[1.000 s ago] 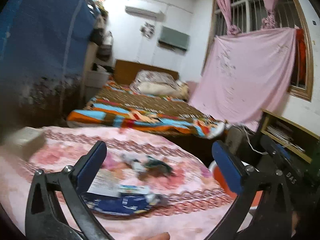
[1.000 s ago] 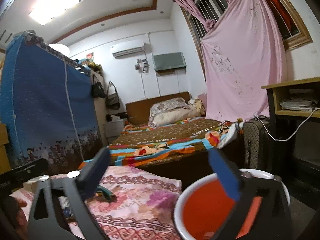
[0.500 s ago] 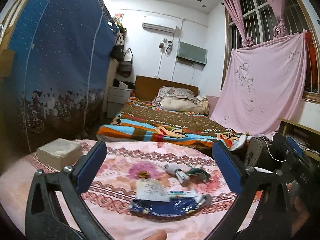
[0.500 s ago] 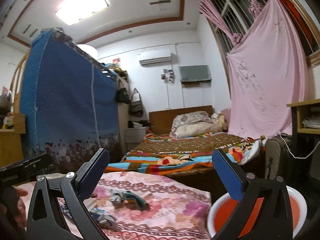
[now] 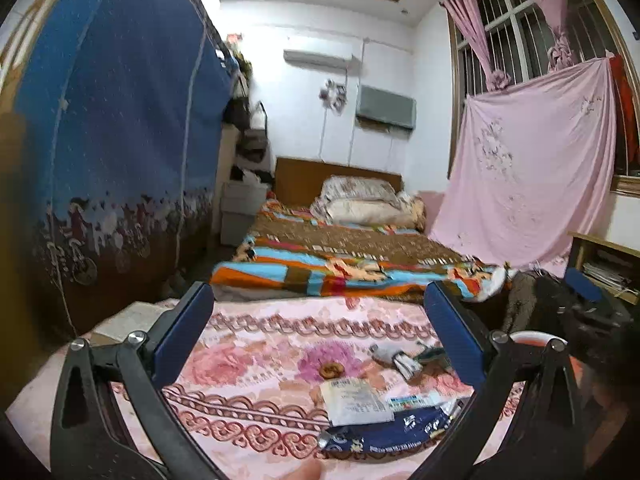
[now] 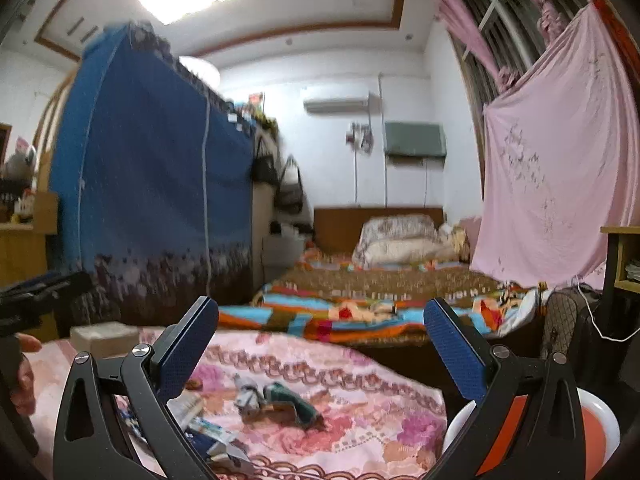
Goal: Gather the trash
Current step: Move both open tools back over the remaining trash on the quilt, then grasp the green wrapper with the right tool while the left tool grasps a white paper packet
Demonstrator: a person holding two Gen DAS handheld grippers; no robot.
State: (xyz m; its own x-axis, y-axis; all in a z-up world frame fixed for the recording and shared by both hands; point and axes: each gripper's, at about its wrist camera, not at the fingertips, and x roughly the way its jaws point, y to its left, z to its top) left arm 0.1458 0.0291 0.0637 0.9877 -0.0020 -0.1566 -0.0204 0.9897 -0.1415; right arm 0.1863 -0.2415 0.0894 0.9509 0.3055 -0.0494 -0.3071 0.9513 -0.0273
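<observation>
Trash lies scattered on the counter (image 5: 248,364), which is covered in a pink floral cloth: a dark blue wrapper (image 5: 384,432) nearest us, a white printed packet (image 5: 352,400) lying partly over it, a small brown scrap (image 5: 332,370) on a purple flower of the cloth, and a crumpled grey-and-green wrapper (image 6: 276,400) farther toward the counter's right end. Just past that end, lower down, stands a white-rimmed bin with a red inside (image 6: 600,420). A pale box (image 6: 104,338) sits well apart at the far left of the counter.

Our left gripper (image 5: 320,332) hangs above the counter with its jaws spread wide and nothing between them; the blue wrapper and white packet lie just ahead and below it. Our right gripper (image 6: 320,344) is likewise spread and empty, pointed over the crumpled wrapper with the bin beside its right finger.

We judge that collection has not started, since every piece we can see is on the cloth, and that we are in the approach to a first pick. The next move calls for lowering one gripper onto a single piece. The crumpled wrapper stands up from the cloth and looks the easier catch for the right gripper, which is also nearest the bin. The flat packet and blue wrapper will probably need a finger slid under an edge, with care not to pinch the cloth.
</observation>
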